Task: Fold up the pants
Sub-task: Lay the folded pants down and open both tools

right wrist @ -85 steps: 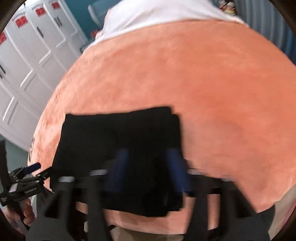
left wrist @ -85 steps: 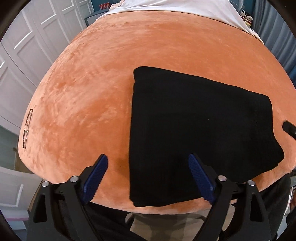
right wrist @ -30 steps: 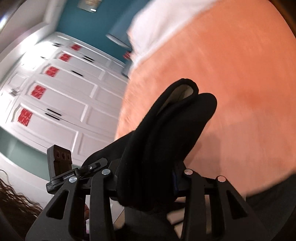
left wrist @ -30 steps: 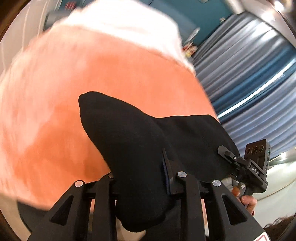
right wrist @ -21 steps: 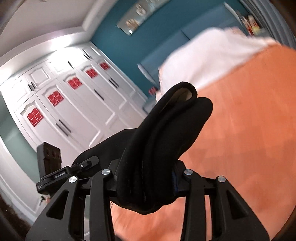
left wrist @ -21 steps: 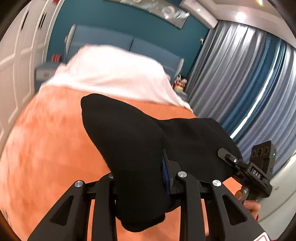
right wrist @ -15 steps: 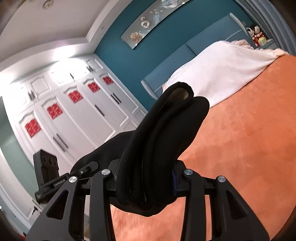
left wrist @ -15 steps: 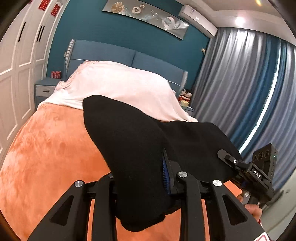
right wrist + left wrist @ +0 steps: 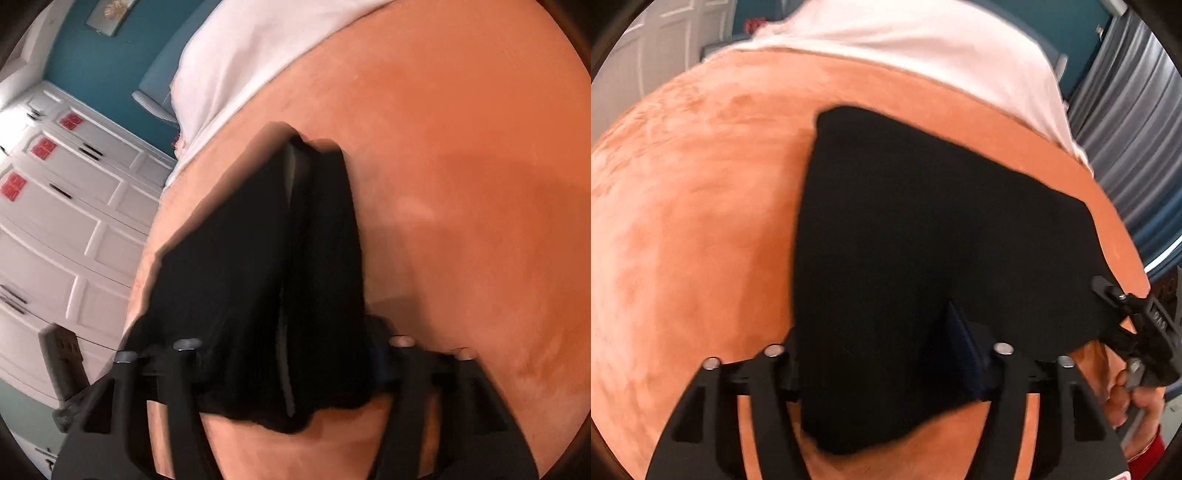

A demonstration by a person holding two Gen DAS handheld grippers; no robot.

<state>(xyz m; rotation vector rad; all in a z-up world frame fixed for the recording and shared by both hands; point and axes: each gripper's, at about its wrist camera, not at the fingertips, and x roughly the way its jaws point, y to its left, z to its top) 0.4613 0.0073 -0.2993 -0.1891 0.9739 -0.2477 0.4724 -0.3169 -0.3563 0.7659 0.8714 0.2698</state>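
Note:
The black folded pants lie spread on the orange blanket, their near edge bunched between the fingers of my left gripper. Its jaws are opening and the cloth still sits between them, slack. In the right wrist view the pants' thick layered end runs away from my right gripper, whose jaws are opening too around the fold. The right gripper's body and the hand holding it show at the pants' right corner. The left gripper shows at the lower left of the right wrist view.
The orange blanket covers the bed on all sides of the pants. A white sheet lies at the bed's far end. White wardrobe doors stand to the left and blue curtains hang to the right.
Both grippers have come down from mid-air with the pants, which now rest on the blanket. Both pairs of fingers stand wider apart than before.

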